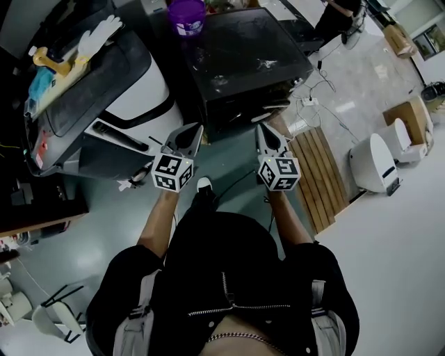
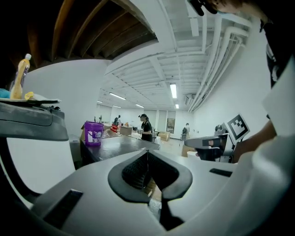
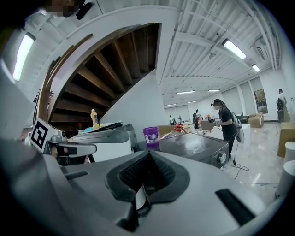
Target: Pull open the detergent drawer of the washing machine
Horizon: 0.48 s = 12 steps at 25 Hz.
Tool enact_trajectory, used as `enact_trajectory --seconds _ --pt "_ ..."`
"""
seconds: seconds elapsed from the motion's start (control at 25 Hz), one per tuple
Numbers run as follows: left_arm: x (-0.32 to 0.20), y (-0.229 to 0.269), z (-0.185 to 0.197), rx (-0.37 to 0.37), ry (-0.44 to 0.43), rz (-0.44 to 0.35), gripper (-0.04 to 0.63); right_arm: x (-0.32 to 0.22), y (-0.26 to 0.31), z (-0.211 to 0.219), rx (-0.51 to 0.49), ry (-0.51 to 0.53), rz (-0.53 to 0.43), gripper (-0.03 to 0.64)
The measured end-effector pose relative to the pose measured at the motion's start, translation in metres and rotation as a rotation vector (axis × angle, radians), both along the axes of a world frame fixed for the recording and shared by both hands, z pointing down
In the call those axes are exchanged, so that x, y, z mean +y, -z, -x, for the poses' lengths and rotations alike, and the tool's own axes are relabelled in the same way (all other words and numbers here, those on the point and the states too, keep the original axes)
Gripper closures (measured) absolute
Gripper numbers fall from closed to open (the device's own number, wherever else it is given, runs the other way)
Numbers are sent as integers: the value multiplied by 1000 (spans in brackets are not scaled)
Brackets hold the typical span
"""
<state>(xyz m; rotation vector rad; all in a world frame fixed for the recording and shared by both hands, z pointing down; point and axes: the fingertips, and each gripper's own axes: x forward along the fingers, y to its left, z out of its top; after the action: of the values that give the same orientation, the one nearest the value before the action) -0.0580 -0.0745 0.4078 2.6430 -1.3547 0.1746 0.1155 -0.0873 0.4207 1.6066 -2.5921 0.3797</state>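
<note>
- Left gripper [image 1: 197, 129] and right gripper [image 1: 260, 129] were clenched, empty
- Teal floor [image 1: 233, 170] lay below, pallet [image 1: 321, 174] at right
- Purple bucket [image 1: 186, 17] stood on dark washer [image 1: 243, 52]

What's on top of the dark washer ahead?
A purple bucket stands at the far edge of the dark washer; what's inside or behind it is covered.

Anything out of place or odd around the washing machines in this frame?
No damage visible. The white washer carries loose clutter: a glove, a yellow bottle and a blue cloth. A purple bucket sits on the dark machine.
</note>
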Motion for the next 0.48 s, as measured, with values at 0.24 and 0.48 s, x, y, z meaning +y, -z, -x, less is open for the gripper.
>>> enact_trajectory --seconds 0.24,0.48 --pt "-61 0 12 -14 -49 -13 574 -57 8 17 -7 -33 -10 609" --pt "-95 -4 16 -10 -97 -12 574 -84 1 25 -45 -71 9 609"
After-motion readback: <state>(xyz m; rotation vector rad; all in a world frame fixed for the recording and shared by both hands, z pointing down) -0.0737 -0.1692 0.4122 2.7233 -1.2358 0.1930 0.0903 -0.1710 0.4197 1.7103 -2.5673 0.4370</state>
